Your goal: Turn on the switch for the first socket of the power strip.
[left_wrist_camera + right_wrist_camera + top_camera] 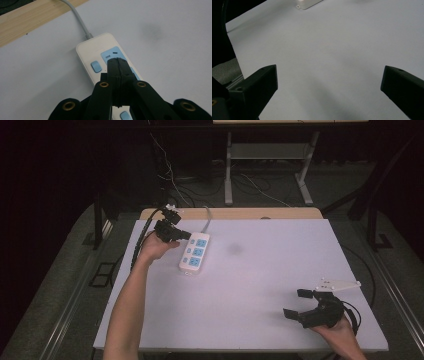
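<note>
A white power strip (194, 252) with pale blue socket faces lies on the white table (250, 310) in the upper left part of the high view, its long axis running from upper right to lower left, and its grey cable (207, 217) leaves the far end toward the wooden strip (230, 213) along the table's back edge. The left gripper (186, 235) sits at the strip's far end, held by the left hand (157, 247) whose bare forearm rises from the bottom left of the frame; a black cable trails off it to the left. In the left gripper view the two black jaws are pressed flat together with nothing between them, their tips (117, 61) over the first blue socket (112, 53) of the power strip (87, 50) — just right of a small blue switch (96, 66); whether the tips touch the plastic cannot be told. The right gripper (298, 303) lies well apart, in the lower right of the high view, held by the right hand (337, 332) with its grey three-cornered plate (337, 284) above. Its jaws stand wide and released — in the right gripper view they frame bare white tabletop (324, 62), with one corner of the power strip (308, 3) at the top edge.
</note>
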Motion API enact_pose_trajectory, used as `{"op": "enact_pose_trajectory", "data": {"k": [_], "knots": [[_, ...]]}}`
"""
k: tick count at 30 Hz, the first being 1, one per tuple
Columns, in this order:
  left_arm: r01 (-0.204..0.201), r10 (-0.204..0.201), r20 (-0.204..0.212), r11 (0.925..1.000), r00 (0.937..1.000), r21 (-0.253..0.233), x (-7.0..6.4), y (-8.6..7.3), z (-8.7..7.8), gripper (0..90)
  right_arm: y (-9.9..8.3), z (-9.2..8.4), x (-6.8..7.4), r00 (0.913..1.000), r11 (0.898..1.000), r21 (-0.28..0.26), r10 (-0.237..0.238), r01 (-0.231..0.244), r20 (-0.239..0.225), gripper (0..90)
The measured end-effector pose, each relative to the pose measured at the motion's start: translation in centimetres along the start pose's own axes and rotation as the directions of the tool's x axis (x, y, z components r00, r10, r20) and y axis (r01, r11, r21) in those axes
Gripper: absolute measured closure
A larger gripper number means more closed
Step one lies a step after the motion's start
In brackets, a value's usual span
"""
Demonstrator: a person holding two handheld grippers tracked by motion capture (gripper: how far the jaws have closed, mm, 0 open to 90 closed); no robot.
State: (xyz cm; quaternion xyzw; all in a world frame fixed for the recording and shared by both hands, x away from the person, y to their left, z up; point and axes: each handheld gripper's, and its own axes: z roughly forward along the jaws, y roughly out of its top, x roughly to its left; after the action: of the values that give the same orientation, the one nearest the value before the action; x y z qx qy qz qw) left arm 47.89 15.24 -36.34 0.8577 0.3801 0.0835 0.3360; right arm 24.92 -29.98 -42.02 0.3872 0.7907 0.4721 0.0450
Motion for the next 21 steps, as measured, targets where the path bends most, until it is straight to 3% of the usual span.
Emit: {"op": "enact_pose_trajectory", "data": {"k": [21], "knots": [[0.085,-0.085,0.004,0.9959,0.9964,-0.030,1.5,-0.5,2.3,89.1,-0.1,0.2,0.0,1.0000,1.000,0.020,-0.010,0.010,-0.001,0.5]]}}
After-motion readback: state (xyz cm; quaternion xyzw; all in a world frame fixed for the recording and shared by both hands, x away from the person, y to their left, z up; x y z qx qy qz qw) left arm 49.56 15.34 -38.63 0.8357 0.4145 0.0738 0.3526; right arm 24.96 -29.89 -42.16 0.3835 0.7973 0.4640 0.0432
